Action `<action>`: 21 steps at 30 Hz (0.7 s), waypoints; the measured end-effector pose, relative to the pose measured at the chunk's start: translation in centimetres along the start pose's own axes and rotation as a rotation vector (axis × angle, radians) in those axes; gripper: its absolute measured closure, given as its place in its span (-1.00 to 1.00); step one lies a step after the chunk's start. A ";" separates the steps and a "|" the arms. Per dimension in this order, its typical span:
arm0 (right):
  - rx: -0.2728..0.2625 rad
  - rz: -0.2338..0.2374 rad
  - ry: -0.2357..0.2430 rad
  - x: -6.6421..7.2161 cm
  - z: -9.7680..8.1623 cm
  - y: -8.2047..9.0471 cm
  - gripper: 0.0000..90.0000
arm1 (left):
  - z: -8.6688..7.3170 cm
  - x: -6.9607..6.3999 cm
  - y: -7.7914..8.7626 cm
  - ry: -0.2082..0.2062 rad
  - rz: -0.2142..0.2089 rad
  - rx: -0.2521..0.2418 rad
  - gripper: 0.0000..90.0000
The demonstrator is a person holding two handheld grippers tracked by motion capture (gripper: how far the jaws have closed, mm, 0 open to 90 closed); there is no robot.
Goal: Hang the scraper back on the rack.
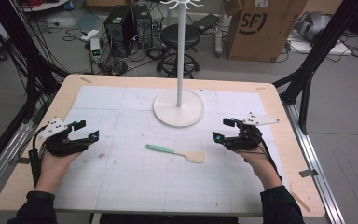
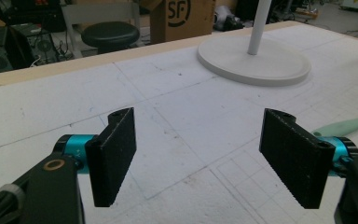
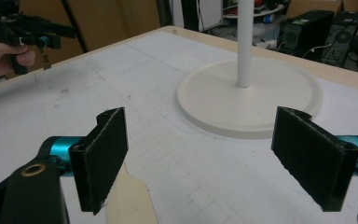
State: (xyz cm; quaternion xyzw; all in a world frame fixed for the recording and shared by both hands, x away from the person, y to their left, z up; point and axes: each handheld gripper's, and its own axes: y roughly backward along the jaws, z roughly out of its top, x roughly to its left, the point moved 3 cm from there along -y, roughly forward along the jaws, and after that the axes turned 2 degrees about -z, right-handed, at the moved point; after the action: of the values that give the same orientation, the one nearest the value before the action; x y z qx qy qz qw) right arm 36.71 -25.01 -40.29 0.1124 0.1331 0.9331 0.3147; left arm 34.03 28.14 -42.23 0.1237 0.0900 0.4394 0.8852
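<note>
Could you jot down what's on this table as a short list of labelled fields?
Tool: spatula with mint-green handle and pale wooden blade, lying flat mid-table
Stand: white round-based pole stand, beyond the spatula
Surface: white gridded mat on wooden table
Left gripper: open, holding nothing, left of the spatula
Right gripper: open, holding nothing, near the blade end

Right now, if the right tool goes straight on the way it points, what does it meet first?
Probably the stand's base: the right tool stands open, aimed at it, with bare mat between. Depth is uncertain.
</note>
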 end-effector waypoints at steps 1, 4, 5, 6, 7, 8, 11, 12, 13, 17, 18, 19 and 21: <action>0.002 0.003 0.003 0.1 0.1 -0.2 -0.60 | 0.0 -0.1 0.0 0.000 0.000 -0.001 -0.38; 0.031 0.036 0.028 0.9 0.4 -1.5 -0.60 | 0.0 -0.1 -0.1 0.000 -0.001 0.006 -0.38; 0.060 0.055 0.048 1.5 0.5 -2.5 -0.60 | -0.1 -0.1 -0.1 0.001 0.000 0.006 -0.38; 0.072 0.067 0.061 1.8 0.5 -3.0 -0.60 | -0.1 -0.1 -0.2 0.001 0.001 0.008 -0.38; 0.084 0.078 0.073 2.2 0.4 -3.5 -0.60 | -0.1 -0.1 -0.2 0.000 0.001 0.011 -0.38; 0.100 0.085 0.080 2.4 0.4 -4.0 -0.60 | -0.1 -0.1 -0.2 -0.001 -0.002 0.013 -0.38; 0.134 0.108 0.088 3.3 0.2 -5.5 -0.59 | -0.2 -0.2 -0.3 -0.007 -0.004 0.020 -0.38; 0.147 0.118 0.088 3.6 0.1 -5.9 -0.58 | -0.2 -0.2 -0.3 -0.010 -0.003 0.022 -0.38; 0.159 0.125 0.096 3.8 0.1 -6.3 -0.54 | -0.2 -0.2 -0.3 -0.009 -0.006 0.023 -0.38; 0.188 0.142 0.121 4.7 -0.1 -7.7 -0.45 | -0.3 -0.3 -0.5 -0.014 -0.008 0.029 -0.38; 0.197 0.145 0.129 4.9 -0.2 -8.0 -0.44 | -0.3 -0.3 -0.5 -0.016 -0.008 0.031 -0.38; 0.197 0.145 0.129 4.9 -0.2 -8.0 -0.44 | -0.3 -0.3 -0.5 -0.018 -0.010 0.034 -0.38; 0.217 0.152 0.140 5.2 -0.4 -8.5 -0.40 | -0.3 -0.4 -0.5 -0.019 -0.012 0.033 -0.38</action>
State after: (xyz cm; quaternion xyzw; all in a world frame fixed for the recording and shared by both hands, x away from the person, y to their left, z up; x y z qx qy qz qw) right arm 37.33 -15.33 -42.72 0.0900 0.2461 0.9399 0.2188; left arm 34.13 27.56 -42.64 0.1422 0.0895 0.4314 0.8864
